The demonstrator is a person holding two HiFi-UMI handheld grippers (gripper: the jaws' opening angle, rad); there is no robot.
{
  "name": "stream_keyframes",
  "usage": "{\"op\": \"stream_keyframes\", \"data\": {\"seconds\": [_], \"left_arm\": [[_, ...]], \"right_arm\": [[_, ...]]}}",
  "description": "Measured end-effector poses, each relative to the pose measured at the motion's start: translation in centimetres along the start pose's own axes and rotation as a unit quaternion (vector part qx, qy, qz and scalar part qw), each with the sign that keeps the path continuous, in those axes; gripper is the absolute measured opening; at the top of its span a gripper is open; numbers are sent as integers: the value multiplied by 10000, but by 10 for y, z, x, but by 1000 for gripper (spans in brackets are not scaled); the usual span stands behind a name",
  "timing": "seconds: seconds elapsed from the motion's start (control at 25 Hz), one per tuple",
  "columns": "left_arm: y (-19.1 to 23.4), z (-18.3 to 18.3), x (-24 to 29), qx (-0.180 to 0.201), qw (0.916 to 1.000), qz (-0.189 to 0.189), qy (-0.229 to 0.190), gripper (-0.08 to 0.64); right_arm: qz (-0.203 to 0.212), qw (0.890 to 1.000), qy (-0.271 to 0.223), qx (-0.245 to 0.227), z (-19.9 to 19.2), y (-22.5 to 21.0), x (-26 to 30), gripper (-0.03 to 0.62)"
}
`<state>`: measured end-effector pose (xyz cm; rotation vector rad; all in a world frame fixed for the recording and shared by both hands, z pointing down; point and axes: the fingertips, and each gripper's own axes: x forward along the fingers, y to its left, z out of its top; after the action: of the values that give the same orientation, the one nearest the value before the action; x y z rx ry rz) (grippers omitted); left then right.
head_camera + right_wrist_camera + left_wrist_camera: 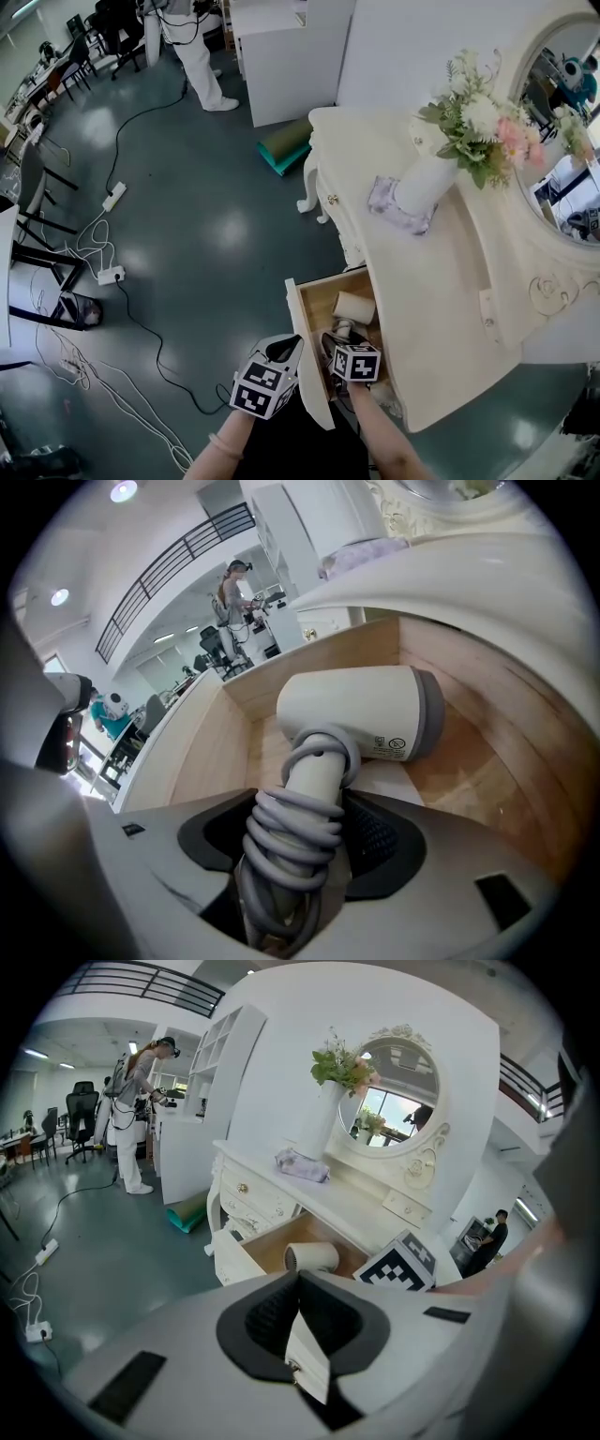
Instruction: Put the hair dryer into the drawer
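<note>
1. left gripper (302, 1330): jaws closed on the drawer front (311, 1372), probably to keep the drawer (272, 1251) pulled open and steady.
2. right gripper (298, 855): jaws fairly wide, clamping the hair dryer (361, 714) by its cord-wrapped handle; body low inside drawer, not yet released.

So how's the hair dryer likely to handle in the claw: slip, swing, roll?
The hair dryer looks rigid, and likely head-heavy since the right claw holds only its handle. The cord coiled round that handle probably adds grip but may squash. The round barrel might roll on the drawer floor.
</note>
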<state>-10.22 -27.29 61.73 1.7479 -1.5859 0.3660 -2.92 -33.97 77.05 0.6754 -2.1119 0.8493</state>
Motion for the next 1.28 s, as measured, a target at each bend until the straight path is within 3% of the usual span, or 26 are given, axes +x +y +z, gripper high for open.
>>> {"op": "stream_keyframes", "data": {"seconds": [0.32, 0.48, 0.88, 1.12, 1.28], "left_arm": [[0, -1, -1, 20, 10000, -7, 12, -2], [-1, 1, -2, 57, 10000, -61, 11, -2], [-3, 9, -4, 128, 9998, -140, -65, -2], [-12, 20, -5, 219, 9993, -252, -175, -2], [-23, 29, -4, 331, 9984, -387, -247, -2]], "right_arm": [[84, 9997, 51, 226, 1, 1, 0, 282], [175, 9991, 33, 383, 3, 4, -3, 324], [262, 9987, -240, 363, 7, 18, -48, 324], [432, 9970, -621, 130, 18, 40, -86, 324], [706, 9858, -1477, 368, 47, 51, -123, 313]]}}
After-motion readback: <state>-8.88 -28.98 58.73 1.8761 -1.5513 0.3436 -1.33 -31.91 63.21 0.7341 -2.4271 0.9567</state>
